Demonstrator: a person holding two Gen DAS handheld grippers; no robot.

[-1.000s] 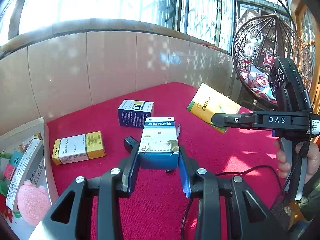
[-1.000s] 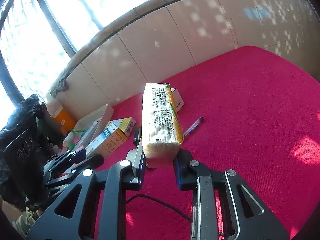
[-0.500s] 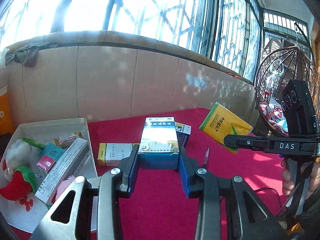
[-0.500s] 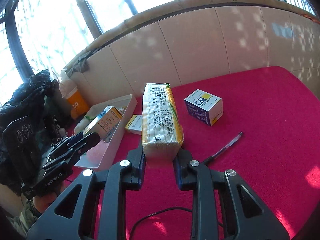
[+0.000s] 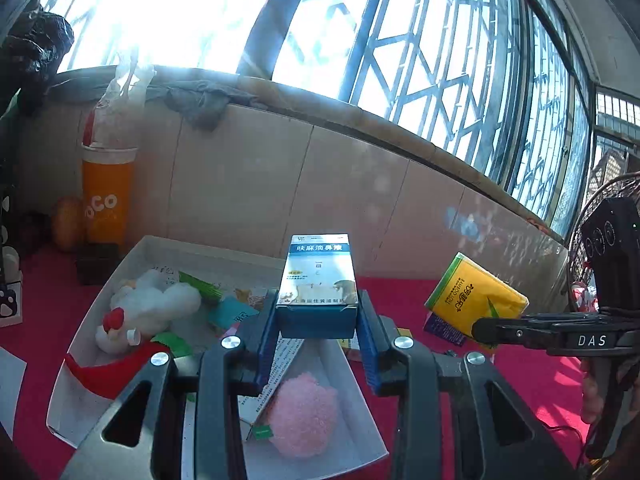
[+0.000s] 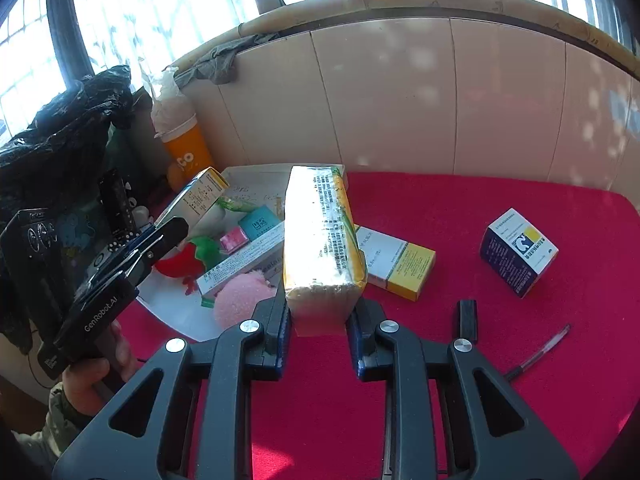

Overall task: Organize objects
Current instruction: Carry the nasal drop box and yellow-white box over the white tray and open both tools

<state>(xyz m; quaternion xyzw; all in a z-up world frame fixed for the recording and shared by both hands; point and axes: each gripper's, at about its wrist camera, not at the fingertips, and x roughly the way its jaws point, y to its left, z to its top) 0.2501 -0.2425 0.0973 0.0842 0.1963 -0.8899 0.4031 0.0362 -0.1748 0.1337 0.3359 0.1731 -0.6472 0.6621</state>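
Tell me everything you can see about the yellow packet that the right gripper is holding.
The yellow packet is a soft, glossy plastic-wrapped pack, yellow with a green edge, with black print on its side. The right gripper pinches its near end between the blue pads; nothing else touches it. It is held above the red table, its far end pointing toward the white tray.
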